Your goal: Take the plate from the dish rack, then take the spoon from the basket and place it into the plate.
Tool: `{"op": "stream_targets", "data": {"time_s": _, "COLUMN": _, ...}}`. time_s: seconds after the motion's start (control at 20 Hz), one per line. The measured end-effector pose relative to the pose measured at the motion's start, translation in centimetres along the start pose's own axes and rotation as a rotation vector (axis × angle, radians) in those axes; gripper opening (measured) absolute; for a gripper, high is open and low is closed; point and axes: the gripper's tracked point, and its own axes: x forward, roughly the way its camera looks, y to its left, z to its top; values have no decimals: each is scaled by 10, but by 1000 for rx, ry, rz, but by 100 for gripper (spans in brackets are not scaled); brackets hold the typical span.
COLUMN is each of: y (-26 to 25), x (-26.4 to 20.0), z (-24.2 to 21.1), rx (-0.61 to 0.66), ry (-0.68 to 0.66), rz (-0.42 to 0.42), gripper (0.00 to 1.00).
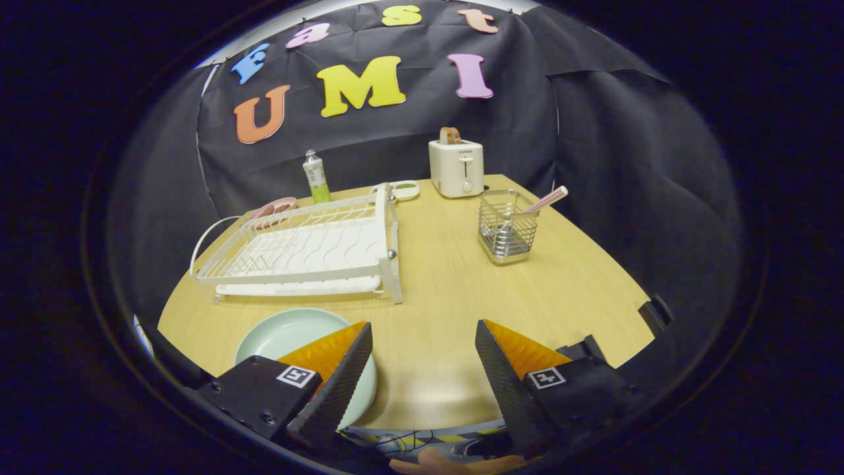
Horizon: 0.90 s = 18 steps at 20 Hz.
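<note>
Gripper (423, 343) with fingers spread wide, holding nothing, above bare light wooden table (448, 316). Round pale-green plate (290, 333) lies flat on the table, partly under the left finger. White wire dish rack (303, 254) stands beyond the plate. Pink-handled spoon (544, 201) leans in the square metal wire basket (508, 227), beyond the right finger. White toaster (456, 168) and green-labelled bottle (316, 177) stand near the wall.

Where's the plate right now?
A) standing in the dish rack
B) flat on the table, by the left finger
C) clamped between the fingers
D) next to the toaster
B: the plate lies flat on the table in front of the rack, partly behind the left finger; the gripper is open, holding nothing.
</note>
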Motion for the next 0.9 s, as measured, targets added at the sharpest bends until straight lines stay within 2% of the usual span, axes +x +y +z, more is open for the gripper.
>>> {"op": "stream_targets", "data": {"time_s": 0.15, "y": -32, "x": 4, "z": 21, "rx": 8, "ry": -64, "rz": -34, "gripper": 100}}
{"op": "stream_targets", "data": {"time_s": 0.3, "y": -48, "x": 18, "z": 46, "rx": 41, "ry": -124, "rz": 46, "gripper": 100}}
{"op": "stream_targets", "data": {"time_s": 0.35, "y": -59, "x": 26, "z": 54, "rx": 65, "ry": -133, "rz": 43, "gripper": 100}}
{"op": "stream_targets", "data": {"time_s": 0.5, "y": -95, "x": 47, "z": 72, "rx": 142, "ry": -147, "rz": 1, "gripper": 100}}
{"op": "stream_targets", "data": {"time_s": 0.6, "y": -123, "x": 57, "z": 82, "rx": 149, "ry": -170, "rz": -67, "gripper": 100}}
{"op": "stream_targets", "data": {"time_s": 0.7, "y": -130, "x": 61, "z": 93, "rx": 120, "ry": -186, "rz": -62, "gripper": 100}}
{"op": "stream_targets", "data": {"time_s": 0.9, "y": -133, "x": 85, "z": 122, "rx": 83, "ry": -210, "rz": 11, "gripper": 100}}
